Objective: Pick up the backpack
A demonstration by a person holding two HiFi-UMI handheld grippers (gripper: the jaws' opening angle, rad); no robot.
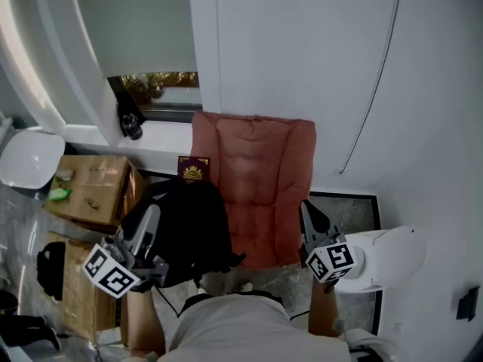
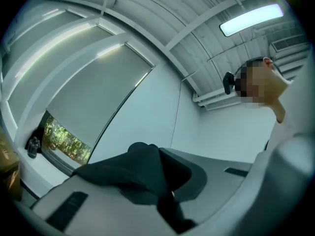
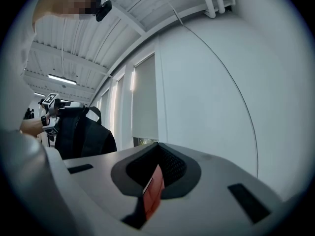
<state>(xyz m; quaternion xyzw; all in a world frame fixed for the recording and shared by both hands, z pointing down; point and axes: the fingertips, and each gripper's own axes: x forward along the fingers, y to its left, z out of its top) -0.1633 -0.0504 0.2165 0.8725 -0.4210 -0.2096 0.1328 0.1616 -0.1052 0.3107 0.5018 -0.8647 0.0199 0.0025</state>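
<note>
Head view, backpack: black backpack [image 1: 189,228], matte soft fabric, slumped and rounded, with no marking that can be read. It hangs in front of the lower left part of the pink cushioned chair [image 1: 260,179].
Right gripper view, backpack: seen at the far left, upright and dark, with a strap loop at the top. Its lower end is hidden behind the gripper body, so I cannot tell whether it clears the floor.
Left gripper [image 1: 151,217]: at the backpack's left side. Its jaws are clamped on a bunched fold of the backpack's black fabric, which drapes over the left jaw in the left gripper view.
Right gripper [image 1: 309,211]: jaws closed together with nothing gripped. A red sliver shows in the slit between them. It stands just beside the chair's right edge, well apart from the backpack.
Left edge: a cardboard box [image 1: 90,191] is close beside the backpack, and a second box [image 1: 75,292] lies lower down.
Back edge: a maroon item with a gold emblem [image 1: 194,170] shows just above the backpack's top, below the window sill [image 1: 162,138].
Right edge: a white domed object [image 1: 389,256] is near the right gripper.
Open room: bare white wall [image 1: 302,51] rises above the chair, with a thin cable [image 1: 373,89] running down it. A dark-framed floor panel [image 1: 351,210] lies between the chair and the dome.
</note>
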